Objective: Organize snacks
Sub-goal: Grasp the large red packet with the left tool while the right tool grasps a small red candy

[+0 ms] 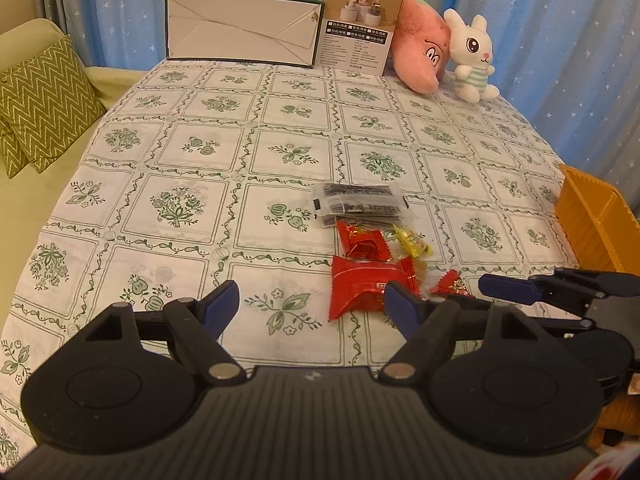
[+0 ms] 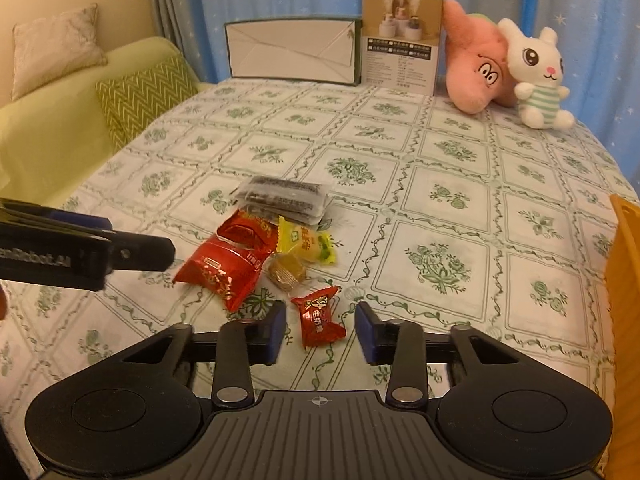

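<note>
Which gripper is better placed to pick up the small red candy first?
Right. The right gripper is open with the small red candy between its fingers; the left gripper is open beside the pile.

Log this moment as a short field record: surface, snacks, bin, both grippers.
surface: table with green floral cloth
snacks: dark packets, two large red packs, yellow candy, brown candy, all in one loose cluster
nearest piece: small red candy, lying between the open fingers of the right gripper
bin: orange bin at the table's right edge
left gripper: open, holding nothing
</note>
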`<action>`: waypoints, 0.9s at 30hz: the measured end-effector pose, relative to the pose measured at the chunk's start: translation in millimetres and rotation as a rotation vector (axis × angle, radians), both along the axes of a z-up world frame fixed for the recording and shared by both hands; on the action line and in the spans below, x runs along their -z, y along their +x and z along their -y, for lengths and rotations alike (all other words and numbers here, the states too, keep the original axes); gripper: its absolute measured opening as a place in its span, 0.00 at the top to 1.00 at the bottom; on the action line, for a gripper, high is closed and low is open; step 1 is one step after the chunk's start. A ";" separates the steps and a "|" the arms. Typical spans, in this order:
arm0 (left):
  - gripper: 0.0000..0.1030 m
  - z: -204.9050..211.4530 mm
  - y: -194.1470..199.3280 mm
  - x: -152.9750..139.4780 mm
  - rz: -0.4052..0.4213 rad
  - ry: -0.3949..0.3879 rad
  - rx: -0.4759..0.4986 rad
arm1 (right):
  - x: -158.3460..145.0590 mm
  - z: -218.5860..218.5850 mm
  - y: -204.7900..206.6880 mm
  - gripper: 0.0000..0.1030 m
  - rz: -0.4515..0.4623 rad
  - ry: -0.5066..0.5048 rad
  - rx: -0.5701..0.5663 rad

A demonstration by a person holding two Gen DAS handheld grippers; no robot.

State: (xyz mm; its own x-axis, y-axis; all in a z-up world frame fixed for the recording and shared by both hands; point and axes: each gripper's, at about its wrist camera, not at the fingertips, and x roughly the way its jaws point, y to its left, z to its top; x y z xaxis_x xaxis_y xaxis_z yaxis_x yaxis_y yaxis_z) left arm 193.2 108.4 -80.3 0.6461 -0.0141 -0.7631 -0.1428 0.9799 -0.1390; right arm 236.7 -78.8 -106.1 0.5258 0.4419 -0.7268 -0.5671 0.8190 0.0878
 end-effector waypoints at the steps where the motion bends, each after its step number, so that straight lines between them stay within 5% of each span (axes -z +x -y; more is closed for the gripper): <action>1: 0.25 -0.1 0.0 0.6 -0.002 0.000 0.000 | 1.8 -1.5 1.4 0.66 0.002 -0.008 -0.004; 4: 0.25 0.2 -0.1 2.4 -0.005 -0.003 0.004 | 4.9 -4.6 4.5 0.68 0.001 -0.021 -0.012; 7: 0.25 1.5 -0.4 4.3 -0.008 -0.010 0.006 | 6.6 -7.9 3.9 0.81 -0.001 -0.041 -0.024; 17: 0.26 21.5 9.1 9.3 -0.001 -0.033 0.060 | -11.6 25.4 -4.9 0.83 0.005 -0.002 0.092; 27: 0.41 40.4 30.9 20.1 -0.008 -0.008 0.120 | -16.9 60.5 -9.0 0.83 -0.015 0.004 0.181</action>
